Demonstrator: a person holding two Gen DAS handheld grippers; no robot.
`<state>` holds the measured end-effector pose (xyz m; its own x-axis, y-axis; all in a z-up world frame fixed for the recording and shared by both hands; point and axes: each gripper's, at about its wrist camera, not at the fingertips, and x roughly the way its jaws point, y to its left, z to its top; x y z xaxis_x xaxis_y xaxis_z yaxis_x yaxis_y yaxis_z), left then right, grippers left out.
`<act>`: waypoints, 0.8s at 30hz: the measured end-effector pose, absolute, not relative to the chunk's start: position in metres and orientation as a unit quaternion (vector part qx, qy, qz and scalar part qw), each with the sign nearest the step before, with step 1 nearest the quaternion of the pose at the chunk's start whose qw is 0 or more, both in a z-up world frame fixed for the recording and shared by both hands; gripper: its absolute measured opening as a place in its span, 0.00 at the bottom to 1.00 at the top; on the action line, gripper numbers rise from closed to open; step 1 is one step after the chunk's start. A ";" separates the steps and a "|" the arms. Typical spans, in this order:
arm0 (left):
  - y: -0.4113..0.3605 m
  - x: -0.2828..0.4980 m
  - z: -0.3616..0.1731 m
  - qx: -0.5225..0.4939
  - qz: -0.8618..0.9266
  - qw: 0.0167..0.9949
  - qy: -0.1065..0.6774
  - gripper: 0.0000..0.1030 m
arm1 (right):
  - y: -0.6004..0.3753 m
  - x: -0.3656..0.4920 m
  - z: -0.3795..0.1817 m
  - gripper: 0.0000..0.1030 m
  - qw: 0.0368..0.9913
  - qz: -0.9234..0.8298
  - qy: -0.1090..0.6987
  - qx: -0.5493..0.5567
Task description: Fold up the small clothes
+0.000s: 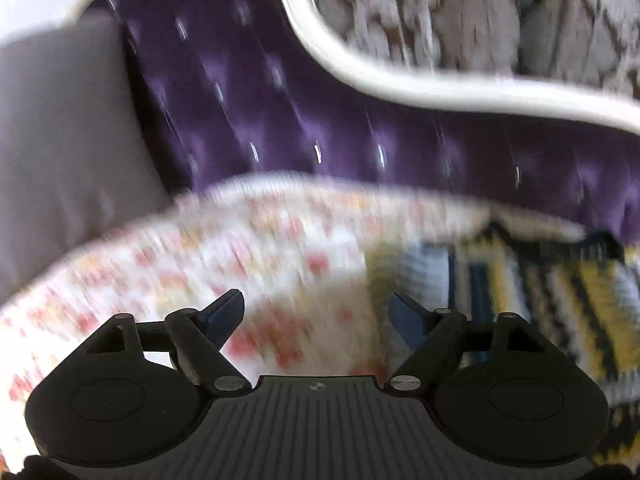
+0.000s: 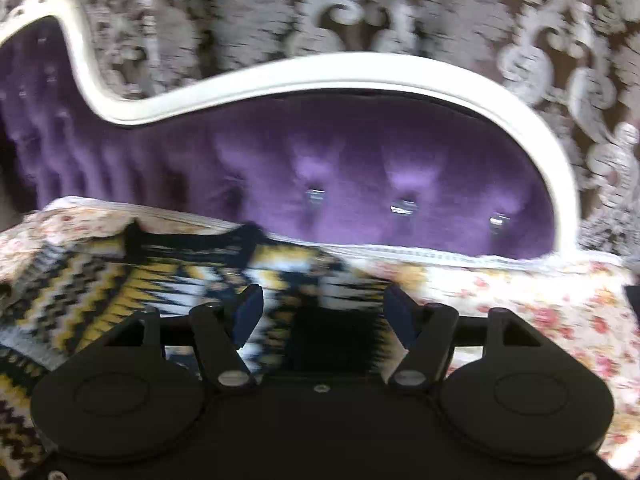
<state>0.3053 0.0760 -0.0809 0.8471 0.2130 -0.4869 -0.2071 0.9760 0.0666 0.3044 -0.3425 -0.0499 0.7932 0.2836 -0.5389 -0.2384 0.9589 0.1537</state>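
Nearest you, your right hand-held gripper (image 2: pixel 323 312) stands with its jaws apart and nothing pinched; the patterned knit sweater (image 2: pixel 100 284) lies under and beyond its blue fingertips (image 2: pixel 250 312), though blur hides whether the pads brush the wool. Your left hand-held gripper (image 1: pixel 316 316) is spread wide too and holds nothing, hovering over the floral bedspread (image 1: pixel 200 256).

The sweater (image 1: pixel 560 280) lies flat on that floral cover (image 2: pixel 520 300), to the right of your left hand-held gripper and mostly left of and beneath your right one. Its dark neckline (image 2: pixel 192 236) faces away from you toward the headboard, so its long axis seems to run from you to the far edge of the bed.

Beyond it rises the purple tufted headboard (image 2: pixel 340 168) with its curved white frame (image 1: pixel 400 80), and behind that the ornate wallpaper (image 2: pixel 360 8).
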 end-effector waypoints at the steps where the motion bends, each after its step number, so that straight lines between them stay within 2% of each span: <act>1: 0.073 0.304 -0.075 0.008 0.102 0.965 0.242 0.76 | -0.335 0.306 -0.051 0.68 0.944 0.148 0.291 0.039; 7: 0.024 0.329 -0.078 0.065 0.030 0.963 0.261 0.77 | -0.301 0.316 -0.063 0.68 0.936 0.176 0.302 0.046; 12: -0.002 0.362 -0.108 0.138 0.007 0.943 0.302 0.77 | -0.285 0.326 -0.073 0.68 0.930 0.171 0.322 0.038; 14: 0.005 0.371 -0.122 0.148 0.022 0.938 0.312 0.88 | -0.280 0.331 -0.082 0.68 0.928 0.160 0.335 0.029; 15: 0.013 0.374 -0.123 0.128 0.028 0.941 0.313 0.99 | -0.280 0.334 -0.088 0.70 0.926 0.153 0.345 0.024; 16: 0.026 0.379 -0.123 0.088 0.031 0.940 0.328 0.99 | -0.280 0.337 -0.095 0.71 0.924 0.145 0.353 0.018; 19: 0.061 0.387 -0.126 -0.023 0.010 0.934 0.355 1.00 | -0.283 0.336 -0.105 0.85 0.931 0.128 0.341 0.014; 21: 0.062 0.386 -0.126 -0.025 0.012 0.937 0.348 1.00 | -0.285 0.340 -0.107 0.94 0.930 0.119 0.348 0.020; 24: 0.042 0.381 -0.128 0.032 0.039 0.943 0.328 1.00 | -0.287 0.342 -0.111 0.97 0.930 0.116 0.348 0.027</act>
<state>0.3815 0.0425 -0.1280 0.7814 0.0939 -0.6169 -0.0525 0.9950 0.0850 0.3418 -0.2874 -0.1108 0.7312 0.2344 -0.6407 -0.1963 0.9717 0.1314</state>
